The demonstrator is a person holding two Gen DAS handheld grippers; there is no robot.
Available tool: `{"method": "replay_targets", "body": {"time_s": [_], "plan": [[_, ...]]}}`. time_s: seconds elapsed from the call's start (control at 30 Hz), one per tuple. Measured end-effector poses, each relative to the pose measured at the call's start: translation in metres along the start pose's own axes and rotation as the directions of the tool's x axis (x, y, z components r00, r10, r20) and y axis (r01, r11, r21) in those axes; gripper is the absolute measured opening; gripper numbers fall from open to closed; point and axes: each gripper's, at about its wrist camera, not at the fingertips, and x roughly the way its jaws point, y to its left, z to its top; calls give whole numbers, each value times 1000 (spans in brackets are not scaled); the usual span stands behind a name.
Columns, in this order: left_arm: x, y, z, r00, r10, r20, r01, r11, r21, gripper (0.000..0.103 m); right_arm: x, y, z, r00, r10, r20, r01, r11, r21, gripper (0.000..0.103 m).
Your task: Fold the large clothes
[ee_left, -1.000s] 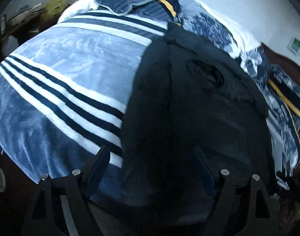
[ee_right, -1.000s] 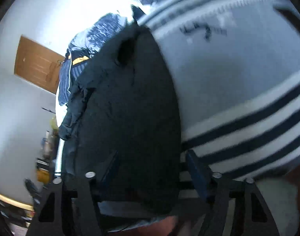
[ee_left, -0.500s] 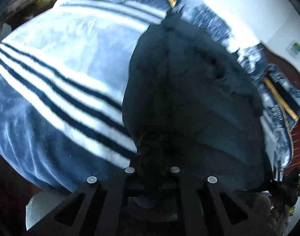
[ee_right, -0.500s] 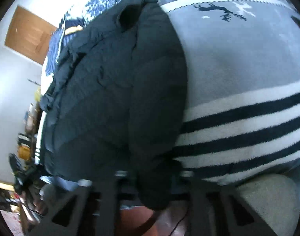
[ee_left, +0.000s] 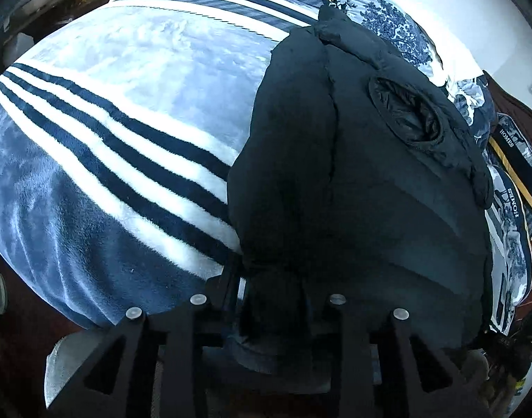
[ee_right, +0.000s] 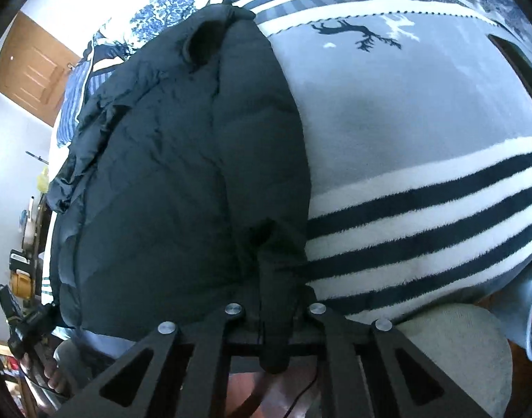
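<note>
A large black padded jacket [ee_left: 370, 174] lies lengthwise on a blue blanket with white and navy stripes [ee_left: 126, 122], collar at the far end. My left gripper [ee_left: 269, 292] is shut on the jacket's near hem at its left corner. In the right wrist view the same jacket [ee_right: 182, 174] lies left of the striped blanket [ee_right: 423, 209], and my right gripper [ee_right: 274, 296] is shut on the hem at its right corner, a fold of black fabric hanging down between the fingers.
Patterned pillows and bedding [ee_left: 388, 24] pile up at the head of the bed. A wooden door [ee_right: 32, 66] is in the far wall. Cluttered shelves [ee_right: 22, 261] stand at the left. A pale cushion [ee_right: 450, 345] sits below the bed's near edge.
Both grippers went from open, above the jacket's near hem, to shut on it. They have moved in close to the hem and now hold pinched fabric at each corner.
</note>
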Motion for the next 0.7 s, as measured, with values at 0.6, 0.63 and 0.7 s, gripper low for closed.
{"method": "replay_targets", "body": {"time_s": [0.6,0.63,0.7], "plan": [[-29,-49,-44,995,97,21,-99,988,118,3,-46,4,-3,999,-50,15,51,994,-101,3],[-34,-45,-48,994,100,35,-103,988,113,3,-39,3,-1,999,-48,11,49,995,-83,3],[-37,-52,-46,992,109,60,-116,985,130,3,-31,2,0,999,-40,18,41,998,-48,4]]}}
